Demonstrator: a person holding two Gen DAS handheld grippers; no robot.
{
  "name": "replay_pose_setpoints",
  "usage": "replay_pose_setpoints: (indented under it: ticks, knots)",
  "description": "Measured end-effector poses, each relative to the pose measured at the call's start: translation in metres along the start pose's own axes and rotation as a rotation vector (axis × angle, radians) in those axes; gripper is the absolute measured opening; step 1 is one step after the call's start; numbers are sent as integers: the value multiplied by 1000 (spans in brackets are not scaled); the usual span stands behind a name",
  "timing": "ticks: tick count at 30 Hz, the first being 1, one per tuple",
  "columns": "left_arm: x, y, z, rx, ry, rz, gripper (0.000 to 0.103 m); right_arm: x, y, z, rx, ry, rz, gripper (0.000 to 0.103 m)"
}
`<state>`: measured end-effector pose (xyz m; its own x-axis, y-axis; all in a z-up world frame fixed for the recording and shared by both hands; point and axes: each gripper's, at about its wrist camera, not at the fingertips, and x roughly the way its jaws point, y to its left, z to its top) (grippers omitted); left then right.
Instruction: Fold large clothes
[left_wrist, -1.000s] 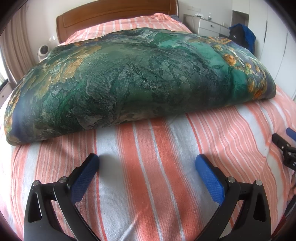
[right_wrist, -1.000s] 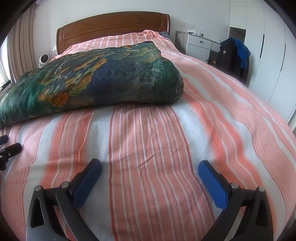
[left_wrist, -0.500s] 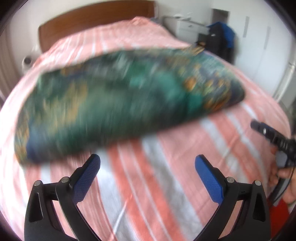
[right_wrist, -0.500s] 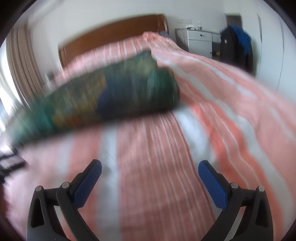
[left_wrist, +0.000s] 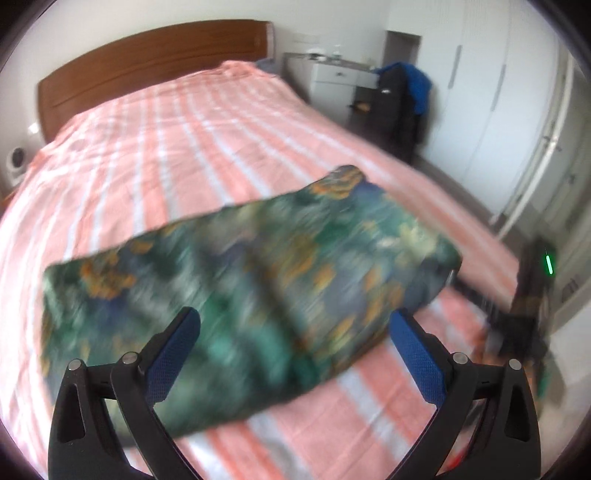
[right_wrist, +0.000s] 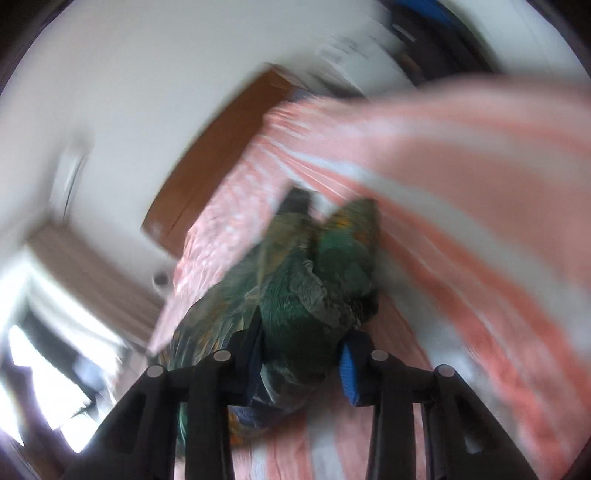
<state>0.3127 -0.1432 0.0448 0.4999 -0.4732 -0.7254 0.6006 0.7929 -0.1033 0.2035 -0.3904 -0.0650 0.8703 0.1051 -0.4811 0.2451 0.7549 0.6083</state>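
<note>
Daylit room, bright and even. Left wrist view: motion blur on the quilt (left_wrist: 251, 295), bed (left_wrist: 184, 140) softer; fisheye bending and dark vignette at edges. Right wrist view: heavy streaked blur throughout, blown-out window (right_wrist: 44, 369) glare lower left, tilted frame.

Left gripper (left_wrist: 293, 334) spread wide, gripping nothing; right gripper (right_wrist: 301, 363) narrowed and clamped (view rolled sideways).

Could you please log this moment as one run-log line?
left gripper: open, free | right gripper: shut on folded green quilt | striped bed: quilt on it
</note>
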Motion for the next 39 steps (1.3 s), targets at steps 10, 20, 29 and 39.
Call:
replay_pose_setpoints:
  ticks: [10,20,29,39]
  knots:
    - [39,-36,53,104,187,-47,102,-35,177,-80,-781,-70,88,32]
    - [23,55,48,-82,185,86,23,-56,221,-129,-946,-34,214,41]
    - [-42,245,0,-364,88,31,24,-89,155,-118,-651,42,237,86]
    - [-10,348,-143,-707,48,-5,31,-9,206,-90,-676,169,233,85]
